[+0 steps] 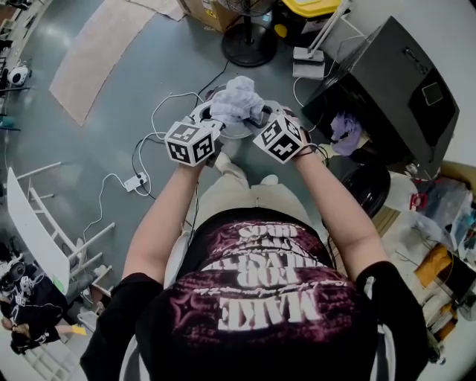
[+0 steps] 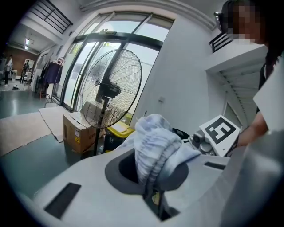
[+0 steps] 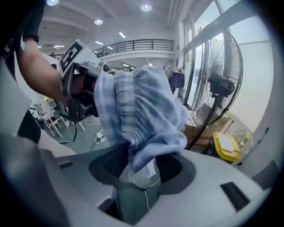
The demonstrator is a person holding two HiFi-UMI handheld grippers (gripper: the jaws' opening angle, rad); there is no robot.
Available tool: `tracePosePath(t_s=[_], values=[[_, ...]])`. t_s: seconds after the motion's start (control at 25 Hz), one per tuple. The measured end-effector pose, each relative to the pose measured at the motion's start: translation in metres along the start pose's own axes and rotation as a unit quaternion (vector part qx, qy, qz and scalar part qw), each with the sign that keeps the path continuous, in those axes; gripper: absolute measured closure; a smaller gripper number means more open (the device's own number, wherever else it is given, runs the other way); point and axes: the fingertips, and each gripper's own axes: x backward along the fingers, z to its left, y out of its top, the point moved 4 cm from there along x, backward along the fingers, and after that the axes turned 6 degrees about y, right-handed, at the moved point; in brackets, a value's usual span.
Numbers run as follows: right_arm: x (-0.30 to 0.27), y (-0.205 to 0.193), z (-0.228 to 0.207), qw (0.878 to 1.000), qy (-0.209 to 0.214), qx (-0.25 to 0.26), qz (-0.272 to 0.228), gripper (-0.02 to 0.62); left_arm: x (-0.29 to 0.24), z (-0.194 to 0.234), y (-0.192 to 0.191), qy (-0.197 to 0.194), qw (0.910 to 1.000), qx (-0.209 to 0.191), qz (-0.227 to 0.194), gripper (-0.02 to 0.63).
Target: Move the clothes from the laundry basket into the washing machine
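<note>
Garment (image 1: 236,100), pale blue, sits bunched between both tools: the left gripper (image 2: 153,195) pinches its fabric with jaws closed tight, while the right gripper (image 3: 138,177) has jaws partly apart, cloth hanging loosely between them. It is held above the grey floor (image 1: 111,119), a standing fan (image 2: 111,88) beyond.

From your head, the cloth (image 1: 236,100) covers the tips of your left hand-held gripper (image 1: 217,123) and right hand-held gripper (image 1: 256,119). The fan (image 1: 249,33) is cut off on top.

Grey floor (image 1: 149,67) with beige mat (image 1: 100,52), white power strip (image 1: 136,181), fan base (image 1: 249,46), cardboard box (image 1: 212,11).
</note>
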Motion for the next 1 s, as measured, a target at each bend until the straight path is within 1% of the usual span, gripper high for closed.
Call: tracePosePath(t_s=[0.04,0.08,0.12,0.24,0.32,0.44,0.52,0.6,0.64,0.72,0.8,0.88,1.0], values=[[0.002,-0.002,-0.002,1.000,0.000,-0.010,-0.004,0.359,-0.001,-0.006,0.004,-0.010,0.9999,0.002,-0.002,0.584],[0.004,-0.003,-0.004,1.000,-0.001,-0.021,-0.010,0.312,-0.003,-0.013,0.007,-0.021,0.9998,0.003,-0.002,0.584],[0.007,-0.004,-0.006,0.999,-0.003,-0.033,-0.017,0.291,-0.005,-0.021,0.010,-0.034,0.9994,0.002,-0.002,0.584],[0.016,-0.007,-0.012,0.998,-0.014,-0.056,-0.038,0.254,-0.008,-0.048,0.015,-0.079,0.9968,-0.012,0.002,0.584],[0.022,-0.009,-0.015,0.996,-0.013,-0.067,-0.051,0.237,-0.010,-0.065,0.019,-0.108,0.9939,-0.023,0.002,0.584],[0.027,-0.013,-0.015,0.995,0.001,-0.072,-0.072,0.230,-0.011,-0.083,0.023,-0.150,0.9881,-0.032,-0.002,0.584],[0.028,-0.013,-0.009,0.993,0.022,-0.072,-0.087,0.232,-0.012,-0.093,0.025,-0.178,0.9834,-0.033,-0.004,0.585],[0.032,-0.009,0.000,0.991,0.043,-0.071,-0.106,0.249,-0.010,-0.105,0.026,-0.208,0.9775,-0.035,-0.005,0.586],[0.034,-0.008,0.004,0.990,0.051,-0.070,-0.115,0.272,-0.009,-0.110,0.026,-0.222,0.9743,-0.037,-0.004,0.586],[0.038,-0.008,0.010,0.988,0.058,-0.064,-0.127,0.347,-0.007,-0.118,0.025,-0.245,0.9687,-0.039,-0.003,0.586],[0.042,-0.011,0.012,0.988,0.052,-0.059,-0.132,0.419,-0.006,-0.120,0.024,-0.259,0.9654,-0.031,-0.004,0.586],[0.045,-0.013,0.012,0.989,0.040,-0.060,-0.129,0.475,-0.006,-0.119,0.024,-0.259,0.9656,-0.027,-0.006,0.586],[0.046,-0.023,0.010,0.991,0.018,-0.075,-0.112,0.511,-0.010,-0.115,0.022,-0.233,0.9717,-0.037,-0.004,0.584]])
